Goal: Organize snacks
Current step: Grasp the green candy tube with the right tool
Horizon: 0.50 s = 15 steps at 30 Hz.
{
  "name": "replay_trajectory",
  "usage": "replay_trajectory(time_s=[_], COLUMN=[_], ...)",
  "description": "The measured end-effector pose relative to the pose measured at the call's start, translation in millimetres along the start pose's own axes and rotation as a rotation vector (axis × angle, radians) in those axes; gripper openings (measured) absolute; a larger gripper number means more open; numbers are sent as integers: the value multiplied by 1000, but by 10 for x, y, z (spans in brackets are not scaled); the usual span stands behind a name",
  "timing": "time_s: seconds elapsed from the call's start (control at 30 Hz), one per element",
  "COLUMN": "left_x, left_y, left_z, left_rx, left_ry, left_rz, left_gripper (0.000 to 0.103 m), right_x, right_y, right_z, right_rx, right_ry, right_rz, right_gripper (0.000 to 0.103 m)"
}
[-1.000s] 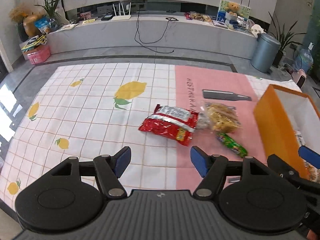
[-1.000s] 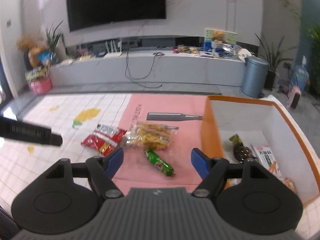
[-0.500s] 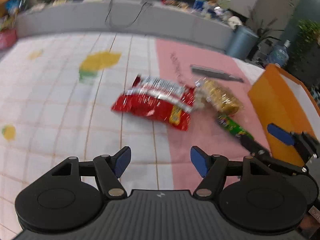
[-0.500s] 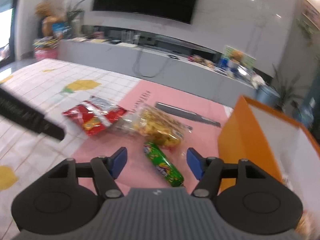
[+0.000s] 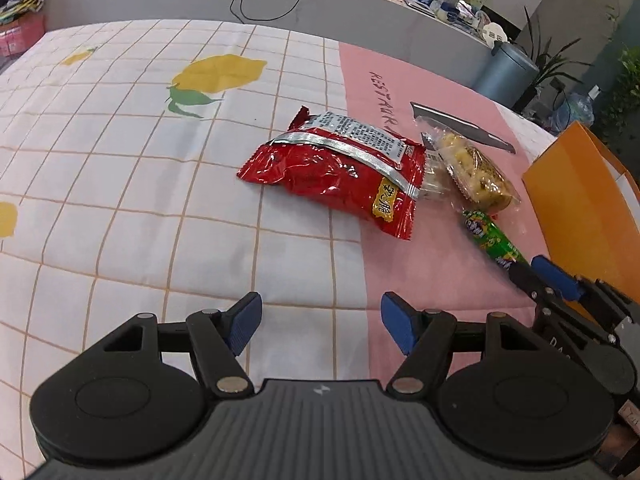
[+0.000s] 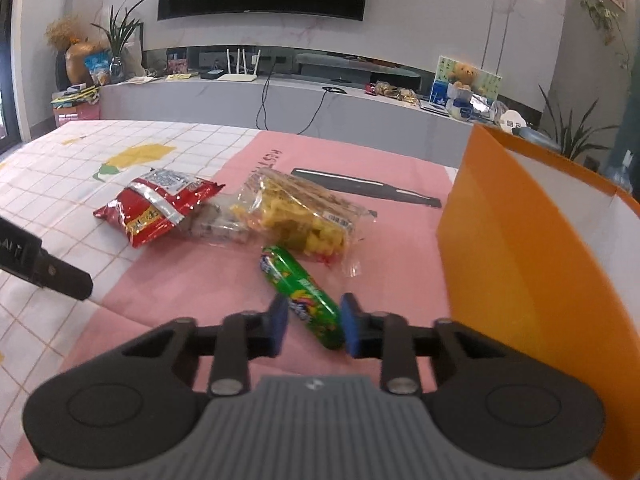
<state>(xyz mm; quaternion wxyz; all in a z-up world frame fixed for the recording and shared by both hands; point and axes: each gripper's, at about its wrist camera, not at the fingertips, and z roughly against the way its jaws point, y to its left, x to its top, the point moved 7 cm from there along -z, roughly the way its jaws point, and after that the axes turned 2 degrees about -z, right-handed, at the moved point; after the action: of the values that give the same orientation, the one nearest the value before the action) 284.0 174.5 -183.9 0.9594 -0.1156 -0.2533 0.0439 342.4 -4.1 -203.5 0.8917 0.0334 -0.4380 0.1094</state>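
Your right gripper (image 6: 311, 326) fingers have just been closing and now pinch the green candy tube's (image 6: 301, 290) near end beside the orange box (image 6: 516, 264); left gripper (image 5: 320, 322) spread, idle; end-grip, so it may swing or slip on lift.

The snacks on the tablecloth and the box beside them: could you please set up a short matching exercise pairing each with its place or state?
Things:
1. green candy tube
2. red snack bag
3. clear packet of yellow snacks
4. orange box

Places:
A. between the red bag and the box
B. standing at the right edge
C. clamped in the right hand-held gripper
D. partly on the checked lemon-print cloth

Pairs: 1-C, 2-D, 3-A, 4-B
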Motion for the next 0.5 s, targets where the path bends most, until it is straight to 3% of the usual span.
replay_trajectory(time_s=[0.13,0.33,0.5], left_x=[-18,-6,-27], left_y=[-2,-50,-59], left_z=[28,139,144], left_rx=[3,2,-164], left_ry=[2,-24,10], left_rz=[8,-21,43], left_gripper=[80,80,80], right_x=[54,39,-49], right_y=[27,24,158], right_z=[-110,-109,73], right_rx=[41,71,120], right_ry=[10,54,113], right_rz=[67,47,56], right_gripper=[28,20,19])
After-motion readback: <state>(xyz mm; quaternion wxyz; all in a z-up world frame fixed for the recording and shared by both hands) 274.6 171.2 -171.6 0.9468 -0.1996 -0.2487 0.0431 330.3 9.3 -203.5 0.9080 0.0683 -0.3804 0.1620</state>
